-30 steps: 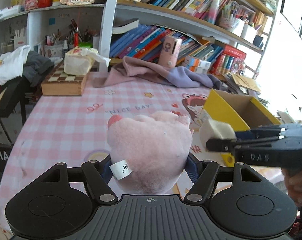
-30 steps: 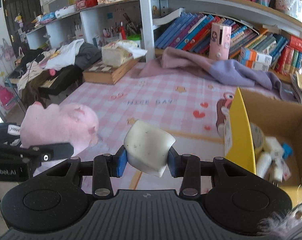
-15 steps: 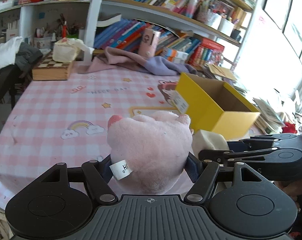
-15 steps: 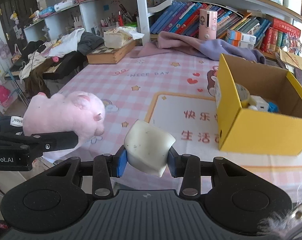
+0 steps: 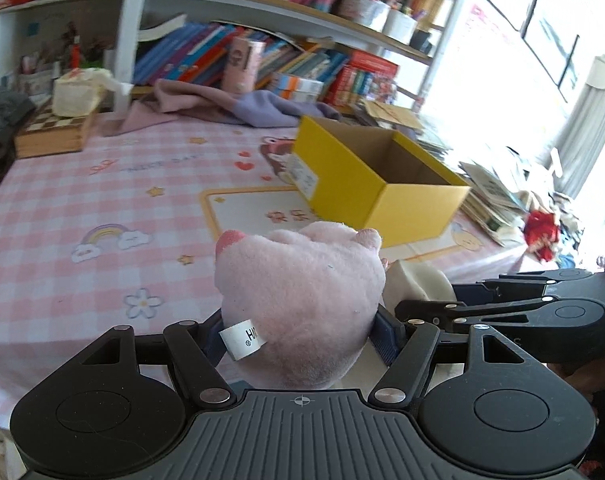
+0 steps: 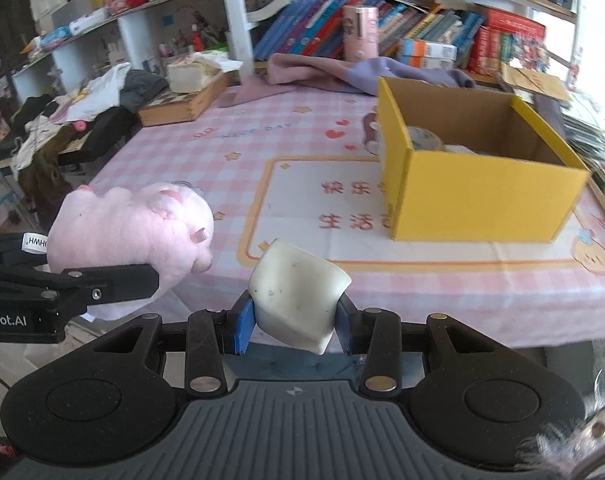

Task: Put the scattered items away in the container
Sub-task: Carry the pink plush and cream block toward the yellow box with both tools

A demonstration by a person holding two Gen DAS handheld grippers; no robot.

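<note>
A pink plush pig [image 5: 302, 304] fills the jaws of my left gripper [image 5: 300, 340], which is shut on it; its white tag sticks out to the left. My right gripper [image 6: 294, 326] is shut on a white soft block [image 6: 298, 292] between its blue pads. Both are held in the air at the near edge of the table, side by side. The right gripper [image 5: 422, 308] shows just right of the pig, and the plush pig [image 6: 130, 232] appears at the left. The open yellow box [image 6: 482, 196] stands ahead on the pink checked cloth, with a tape roll [image 6: 422, 140] and small white items inside.
A wooden chessboard box [image 6: 182, 106] with a tissue pack on it sits at the back left. A purple cloth [image 6: 342, 70] lies before the bookshelves. Piles of papers [image 5: 490, 196] lie right of the yellow box [image 5: 382, 200]. Clothes are heaped off the left edge.
Both grippers have drawn back toward the table's near edge, so the yellow box now lies farther ahead. The left view has swung toward the box. Both grips are unchanged.
</note>
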